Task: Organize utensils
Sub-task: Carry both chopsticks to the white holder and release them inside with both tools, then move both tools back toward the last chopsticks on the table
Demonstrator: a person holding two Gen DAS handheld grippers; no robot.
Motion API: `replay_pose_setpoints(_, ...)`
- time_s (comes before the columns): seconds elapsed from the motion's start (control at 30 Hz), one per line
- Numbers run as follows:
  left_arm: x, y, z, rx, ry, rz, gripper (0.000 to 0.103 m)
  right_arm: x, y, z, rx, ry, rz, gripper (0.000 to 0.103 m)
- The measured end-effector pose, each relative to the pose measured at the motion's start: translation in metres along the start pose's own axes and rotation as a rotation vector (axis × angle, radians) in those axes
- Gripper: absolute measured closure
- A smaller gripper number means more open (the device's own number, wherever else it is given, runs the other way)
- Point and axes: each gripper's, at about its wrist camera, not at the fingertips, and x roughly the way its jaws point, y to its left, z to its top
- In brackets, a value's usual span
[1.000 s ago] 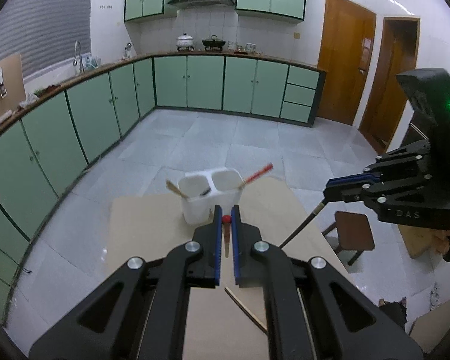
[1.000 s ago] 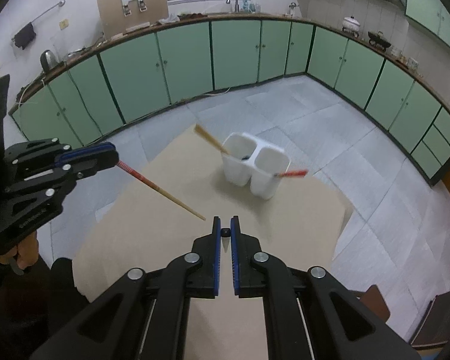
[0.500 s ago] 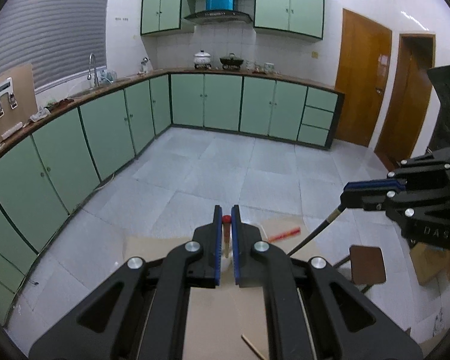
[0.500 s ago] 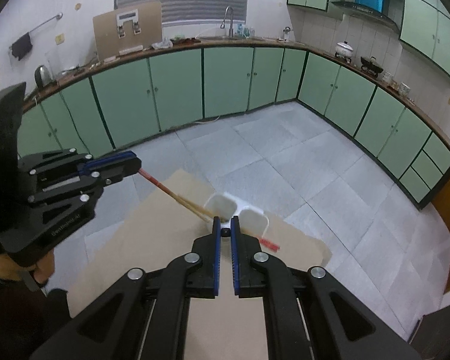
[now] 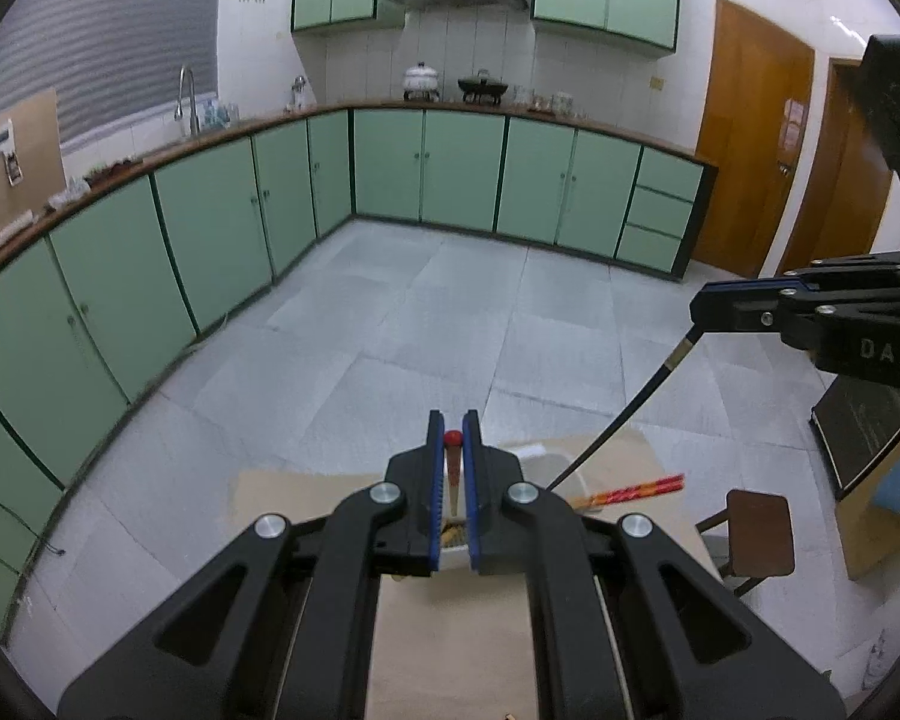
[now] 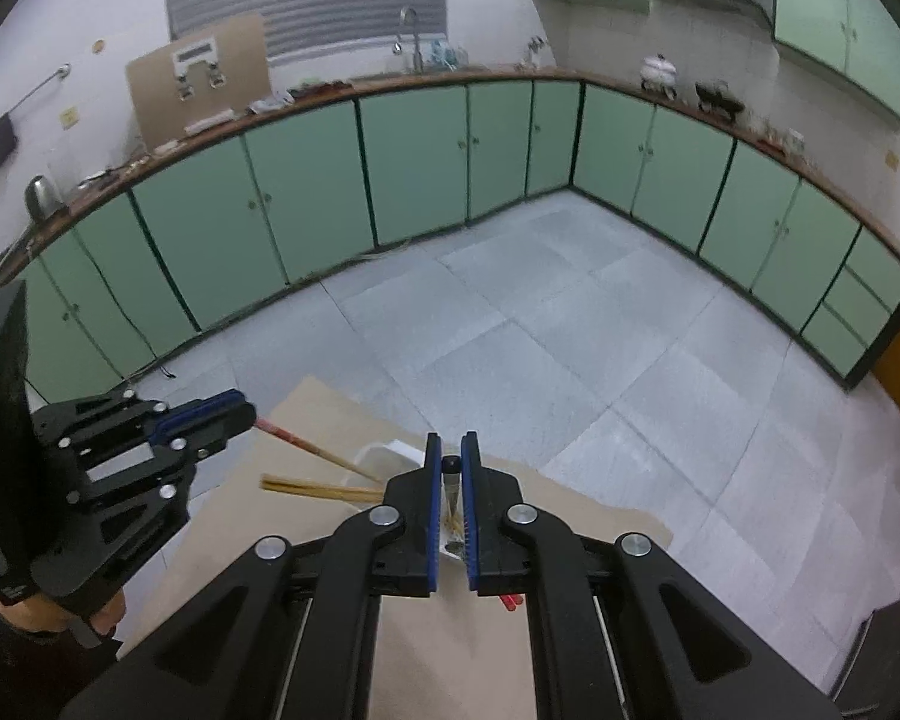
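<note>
My left gripper (image 5: 453, 427) is shut on a red-tipped wooden chopstick (image 5: 452, 468) that slants down into the white two-compartment holder (image 5: 549, 462), mostly hidden behind my fingers. My right gripper (image 6: 447, 450) is shut on a black chopstick (image 5: 624, 414) whose lower end reaches into the holder (image 6: 390, 456). The right gripper also shows in the left wrist view (image 5: 744, 300), the left gripper in the right wrist view (image 6: 234, 414). A red-patterned chopstick (image 5: 630, 489) and pale wooden chopsticks (image 6: 312, 487) stick out of the holder.
The holder stands on a beige tabletop (image 5: 450, 630) with its far edge just beyond it. A small brown stool (image 5: 759, 534) stands on the tiled floor at the right. Green kitchen cabinets (image 5: 210, 228) line the far walls.
Both grippers have risen and tilted over the holder, which has dropped low and gone largely behind my fingers. Both chopsticks' lower ends now reach into the holder.
</note>
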Motion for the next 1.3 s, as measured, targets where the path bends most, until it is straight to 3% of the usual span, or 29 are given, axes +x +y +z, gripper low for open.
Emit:
replay_pose_setpoints(0.2,0.015,0.013,-0.020,-0.015,0.022,0.003,0.095,0.025,-0.019,-0.029,0.067,0.012,0.012,0.091)
replay_pose_setpoints(0.33,-0.007,0.017,-0.026,-0.010,-0.015,0.017,0.068,-0.003,-0.020,-0.049,0.067,-0.046,0.035,0.085)
replay_pose_setpoints(0.4,-0.029,0.018,-0.034,-0.005,-0.040,0.013,0.067,-0.029,-0.021,-0.068,0.075,-0.095,0.048,0.083)
replay_pose_setpoints(0.47,-0.052,0.017,-0.050,0.006,-0.065,0.009,0.054,-0.051,-0.017,-0.092,0.054,-0.138,0.048,0.077)
replay_pose_setpoints(0.5,-0.068,0.015,-0.063,0.017,-0.085,0.020,0.049,-0.067,-0.010,-0.118,0.032,-0.170,0.048,0.070)
replay_pose_setpoints(0.53,-0.078,0.014,-0.073,0.024,-0.103,0.029,0.037,-0.075,-0.004,-0.140,0.019,-0.192,0.050,0.063)
replay_pose_setpoints(0.57,-0.095,0.011,-0.097,0.035,-0.129,0.038,0.032,-0.080,0.004,-0.167,-0.003,-0.203,0.048,0.061)
replay_pose_setpoints(0.63,-0.114,0.006,-0.139,0.038,-0.134,0.029,0.031,-0.080,0.022,-0.226,-0.020,-0.200,0.049,0.060)
replay_pose_setpoints(0.8,-0.144,0.004,-0.254,-0.036,-0.093,0.040,0.025,-0.036,0.081,-0.404,0.023,-0.069,0.062,0.060)
replay_pose_setpoints(0.9,-0.152,0.007,-0.310,-0.114,-0.042,0.027,0.025,-0.016,0.119,-0.471,-0.020,-0.015,0.038,0.061)
replay_pose_setpoints(1.0,-0.162,0.004,-0.349,-0.165,-0.001,0.016,0.025,-0.007,0.153,-0.497,-0.133,-0.007,-0.022,0.061)
replay_pose_setpoints(1.13,-0.173,0.004,-0.374,-0.197,0.025,0.007,0.025,-0.002,0.169,-0.493,-0.139,-0.056,-0.080,0.061)
replay_pose_setpoints(1.3,-0.179,0.010,-0.380,-0.191,0.034,0.012,0.025,0.006,0.198,-0.487,-0.156,-0.080,-0.029,0.065)
